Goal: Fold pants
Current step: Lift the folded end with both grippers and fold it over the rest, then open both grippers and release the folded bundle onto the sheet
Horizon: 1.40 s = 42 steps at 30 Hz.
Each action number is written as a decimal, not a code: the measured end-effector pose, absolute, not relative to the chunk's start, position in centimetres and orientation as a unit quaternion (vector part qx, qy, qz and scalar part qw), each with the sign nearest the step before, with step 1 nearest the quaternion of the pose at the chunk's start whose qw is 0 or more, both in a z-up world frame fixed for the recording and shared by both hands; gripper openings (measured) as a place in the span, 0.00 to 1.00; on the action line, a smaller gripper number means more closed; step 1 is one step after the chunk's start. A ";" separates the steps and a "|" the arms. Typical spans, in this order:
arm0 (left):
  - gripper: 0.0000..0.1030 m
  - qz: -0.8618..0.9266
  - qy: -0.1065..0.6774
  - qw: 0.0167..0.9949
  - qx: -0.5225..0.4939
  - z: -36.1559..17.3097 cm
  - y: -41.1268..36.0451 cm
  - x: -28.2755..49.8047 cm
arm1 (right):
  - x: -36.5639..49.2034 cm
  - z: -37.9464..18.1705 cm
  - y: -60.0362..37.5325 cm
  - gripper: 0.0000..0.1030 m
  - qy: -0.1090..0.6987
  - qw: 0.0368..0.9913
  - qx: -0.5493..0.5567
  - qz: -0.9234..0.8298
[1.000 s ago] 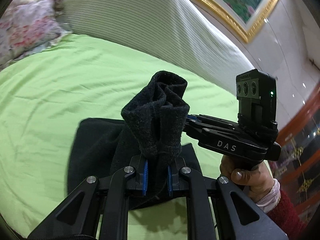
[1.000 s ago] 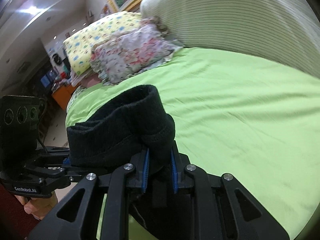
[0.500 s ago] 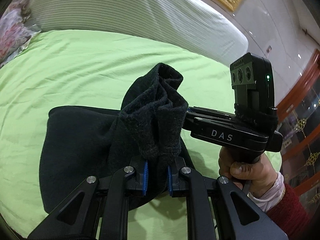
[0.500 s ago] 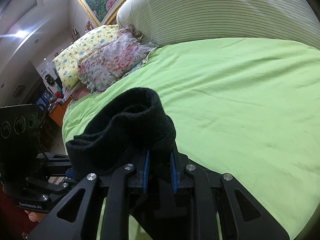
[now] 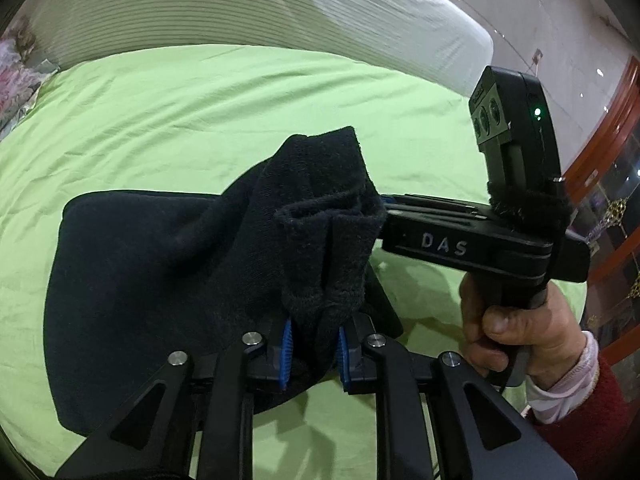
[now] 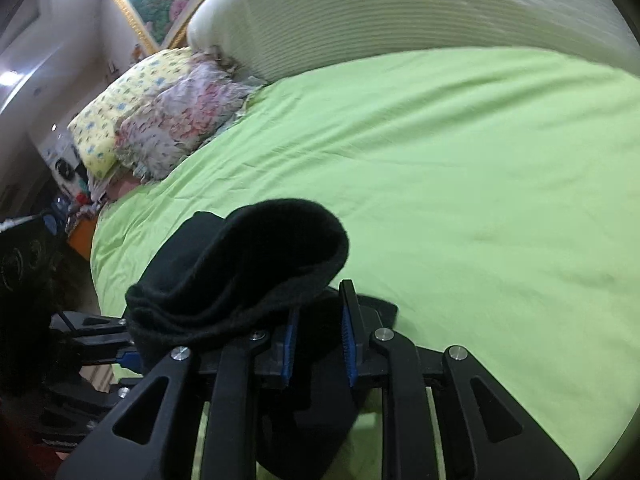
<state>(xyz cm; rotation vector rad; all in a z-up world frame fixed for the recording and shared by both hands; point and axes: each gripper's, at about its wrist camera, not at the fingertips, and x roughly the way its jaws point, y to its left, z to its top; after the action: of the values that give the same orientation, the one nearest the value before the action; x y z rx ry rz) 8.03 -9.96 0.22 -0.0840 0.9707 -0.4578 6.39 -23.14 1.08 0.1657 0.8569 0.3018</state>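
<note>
The black pants (image 5: 168, 280) lie bunched on the green bed sheet (image 5: 224, 112), one end lifted. My left gripper (image 5: 313, 354) is shut on a thick fold of the black fabric, which stands up between its blue pads. My right gripper (image 6: 318, 346) is shut on the same end of the pants (image 6: 240, 276); the cloth bulges over its left finger. In the left wrist view the right gripper's body (image 5: 472, 240) comes in from the right, its tips hidden behind the fabric, close beside my left gripper.
A white ribbed headboard cushion (image 5: 248, 4) runs along the far side of the bed. Floral and yellow pillows (image 6: 168, 120) are piled at the bed's left end. A person's hand (image 5: 516, 320) in a red sleeve holds the right gripper. The bed's edge is just below the grippers.
Both grippers have lowered and tilted with the fabric held; more of the pants now spreads on the sheet at the left. The lifted fold has sagged over.
</note>
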 end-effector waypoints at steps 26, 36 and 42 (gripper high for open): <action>0.59 -0.195 0.451 0.867 -0.088 2.3 -2.1 8.1 | 2.4 4.6 -25.8 0.61 0.371 0.916 0.150 0.028; 0.66 -0.145 0.460 0.868 -0.113 1.1 0.8 9.7 | 1.7 4.5 -22.3 0.71 0.371 0.919 0.131 0.007; 0.71 -0.128 0.467 0.866 -0.126 0.4 1.9 10.3 | 1.7 4.1 -19.6 0.77 0.365 0.926 0.085 -0.038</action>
<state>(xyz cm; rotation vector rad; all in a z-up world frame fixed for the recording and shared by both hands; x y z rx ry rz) 10.29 1.88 0.39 -0.2639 0.9776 -0.2682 1.75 -19.59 4.13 0.1739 0.7481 -0.0776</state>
